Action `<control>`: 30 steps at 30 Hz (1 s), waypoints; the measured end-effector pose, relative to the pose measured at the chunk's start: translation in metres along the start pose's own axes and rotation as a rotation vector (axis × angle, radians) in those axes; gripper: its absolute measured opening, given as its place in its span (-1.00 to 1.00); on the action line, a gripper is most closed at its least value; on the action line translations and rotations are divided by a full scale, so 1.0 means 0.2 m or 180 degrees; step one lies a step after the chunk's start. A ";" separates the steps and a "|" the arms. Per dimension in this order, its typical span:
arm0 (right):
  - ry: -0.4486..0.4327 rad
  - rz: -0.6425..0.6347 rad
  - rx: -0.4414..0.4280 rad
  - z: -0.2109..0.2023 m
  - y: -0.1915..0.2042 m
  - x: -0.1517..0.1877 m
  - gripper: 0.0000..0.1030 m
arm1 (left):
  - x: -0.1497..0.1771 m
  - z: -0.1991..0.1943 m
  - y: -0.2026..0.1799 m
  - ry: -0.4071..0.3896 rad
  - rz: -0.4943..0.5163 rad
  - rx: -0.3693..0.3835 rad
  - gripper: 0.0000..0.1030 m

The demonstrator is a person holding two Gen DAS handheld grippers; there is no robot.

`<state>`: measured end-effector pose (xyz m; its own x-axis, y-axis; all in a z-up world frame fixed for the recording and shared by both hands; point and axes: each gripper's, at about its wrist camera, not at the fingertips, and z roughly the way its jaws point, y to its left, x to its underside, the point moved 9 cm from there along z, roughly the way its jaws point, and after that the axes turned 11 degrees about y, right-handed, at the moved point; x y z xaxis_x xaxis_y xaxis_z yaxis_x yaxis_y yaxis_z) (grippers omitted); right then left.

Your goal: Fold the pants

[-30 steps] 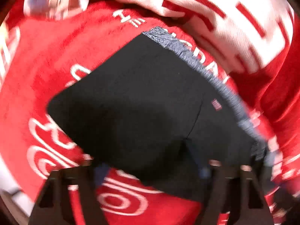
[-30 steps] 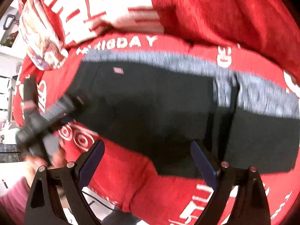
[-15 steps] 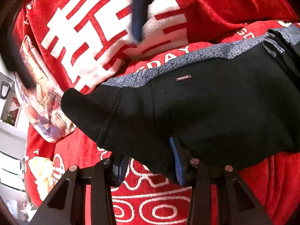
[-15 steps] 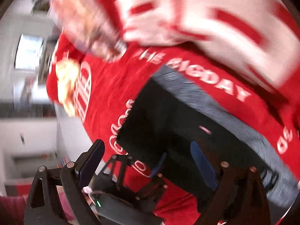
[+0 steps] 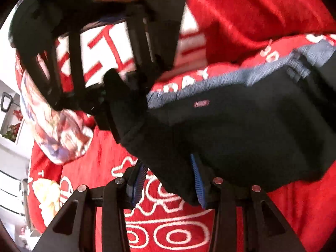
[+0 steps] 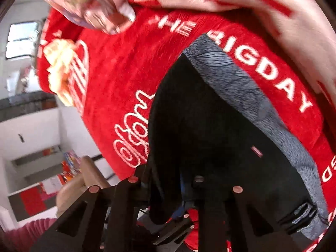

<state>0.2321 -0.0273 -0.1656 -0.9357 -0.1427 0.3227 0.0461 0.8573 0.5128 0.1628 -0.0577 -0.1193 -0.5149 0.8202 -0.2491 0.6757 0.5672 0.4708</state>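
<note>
The black pants (image 5: 241,130) are seen lying on a red printed blanket (image 5: 168,226), already doubled into a compact dark block, with the grey patterned waistband (image 6: 247,96) running along the far edge. In the right wrist view that band is traced from about 11 o'clock down to 4 o'clock, beside the white lettering on the blanket. The task is judged to be well advanced: a broad fold seems made, and a last fold or a final flattening appears to be left. How many layers are stacked cannot be told.

The left gripper (image 5: 168,174) is found at 6 o'clock of its own view, narrowed onto the near corner of the pants; black cloth is pinched between its blue pads (image 5: 198,180), and the corner is lifted a little from the blanket. The right gripper (image 6: 168,180) is seen at 6 o'clock of its view, its jaws drawn close with a fold of the dark fabric caught between them, though the contact is partly hidden by the cloth itself. In the left wrist view, the right gripper's frame is also shown, blurred, from 10 to 12 o'clock, meeting the pants at their left end. A patterned pillow (image 5: 54,130) is noted at 9 o'clock.
</note>
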 end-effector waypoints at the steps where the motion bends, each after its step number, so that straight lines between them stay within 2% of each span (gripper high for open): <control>1: -0.0098 0.0003 -0.0098 -0.05 -0.02 0.04 -0.61 | -0.03 -0.04 -0.01 -0.0051 -0.0016 0.0035 -0.17; 6: -0.0669 0.0168 -0.0717 -0.33 -0.16 0.30 -0.61 | -0.20 -0.33 -0.09 -0.0344 -0.0039 0.0242 -0.17; 10: -0.1182 0.0259 -0.1022 -0.55 -0.30 0.54 -0.61 | -0.34 -0.54 -0.24 -0.0561 0.0048 0.0404 -0.17; 17: -0.1877 0.0614 -0.1360 -0.79 -0.72 1.08 -0.61 | -0.52 -0.87 -0.73 -0.0815 0.0452 0.0698 -0.17; 19: -0.2016 0.0749 -0.1518 -0.82 -0.87 1.24 -0.61 | -0.54 -0.92 -0.87 -0.0830 0.0575 0.0773 -0.17; 23: -0.2195 0.0983 -0.1628 -0.78 -1.10 1.49 -0.61 | -0.57 -0.96 -1.15 -0.0787 0.0790 0.0916 -0.17; 27: -0.2309 0.1288 -0.1753 -0.66 -1.35 1.67 -0.62 | -0.56 -0.91 -1.45 -0.0632 0.1024 0.0968 -0.17; 30: -0.2306 0.1469 -0.1754 -0.54 -1.55 1.75 -0.62 | -0.53 -0.82 -1.59 -0.0444 0.1120 0.0989 -0.17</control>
<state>-0.0712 -0.3955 -0.1263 -0.7642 0.6345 0.1162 0.4392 0.3800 0.8141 -0.0843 -0.3383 -0.1030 -0.1659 0.9562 -0.2412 0.9325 0.2317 0.2772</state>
